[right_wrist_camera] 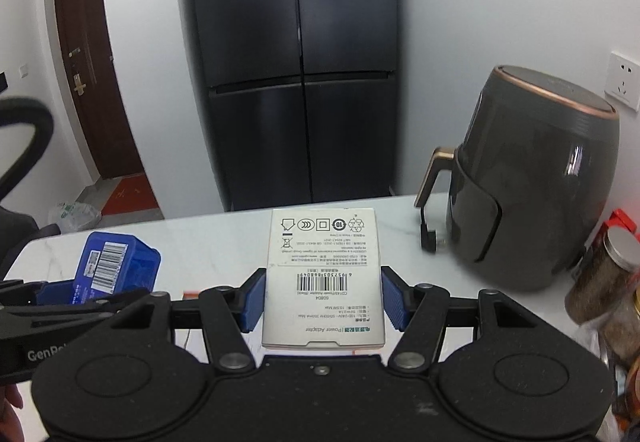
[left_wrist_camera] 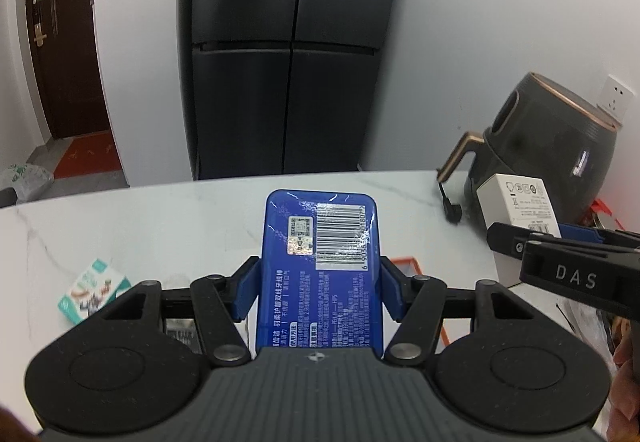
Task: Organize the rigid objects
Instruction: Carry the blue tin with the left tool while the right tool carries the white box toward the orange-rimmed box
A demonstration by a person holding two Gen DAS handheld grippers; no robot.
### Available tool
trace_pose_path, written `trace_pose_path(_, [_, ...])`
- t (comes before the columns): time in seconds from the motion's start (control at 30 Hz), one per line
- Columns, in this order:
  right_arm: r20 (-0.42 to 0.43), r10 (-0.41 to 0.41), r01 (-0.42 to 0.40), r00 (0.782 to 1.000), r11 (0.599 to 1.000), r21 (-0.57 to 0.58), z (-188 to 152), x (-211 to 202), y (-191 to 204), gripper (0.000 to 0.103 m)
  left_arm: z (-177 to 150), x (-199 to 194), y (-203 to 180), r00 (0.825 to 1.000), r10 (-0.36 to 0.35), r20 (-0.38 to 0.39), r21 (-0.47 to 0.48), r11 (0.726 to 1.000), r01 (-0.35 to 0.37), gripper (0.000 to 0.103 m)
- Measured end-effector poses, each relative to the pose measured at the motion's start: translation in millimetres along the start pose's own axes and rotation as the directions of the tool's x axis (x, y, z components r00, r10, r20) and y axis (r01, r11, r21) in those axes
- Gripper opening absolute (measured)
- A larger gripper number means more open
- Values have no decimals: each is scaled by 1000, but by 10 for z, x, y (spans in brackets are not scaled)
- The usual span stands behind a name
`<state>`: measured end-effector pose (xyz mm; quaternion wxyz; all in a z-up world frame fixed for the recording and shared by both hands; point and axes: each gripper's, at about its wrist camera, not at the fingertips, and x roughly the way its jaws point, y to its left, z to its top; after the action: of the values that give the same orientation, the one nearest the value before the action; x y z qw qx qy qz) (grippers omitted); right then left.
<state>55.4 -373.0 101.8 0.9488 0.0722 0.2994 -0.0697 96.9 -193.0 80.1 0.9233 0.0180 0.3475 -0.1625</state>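
Beyond the white marble table (left_wrist_camera: 168, 214) stands the black fridge (left_wrist_camera: 288, 42), and the dark air fryer (right_wrist_camera: 536, 182) sits at the table's right end with jars (right_wrist_camera: 612, 274) beside it. My left gripper (left_wrist_camera: 320, 282) is clenched on the blue box (left_wrist_camera: 320, 266), held above the tabletop with its barcode up; my right gripper (right_wrist_camera: 323, 296) grips the white adapter box (right_wrist_camera: 323, 274) the same way, just right of the blue one. A small teal packet (left_wrist_camera: 94, 292) lies on the table to the left

White marble table (left_wrist_camera: 168, 210) — air fryer (right_wrist_camera: 532, 194), small teal box (left_wrist_camera: 93, 296), jars (right_wrist_camera: 608, 274).
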Motion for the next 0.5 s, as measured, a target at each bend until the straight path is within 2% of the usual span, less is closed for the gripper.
trace_pose_path(0.13, [-2, -1, 1, 1000, 1000, -4, 78, 86, 0, 71, 70, 90, 28, 1000, 15, -1, -10, 1000, -15, 62])
trace_pose_path(0.5, [-102, 15, -17, 995, 1000, -11, -7, 573, 31, 71, -4, 380, 101, 997, 41, -68, -28, 999, -43, 62])
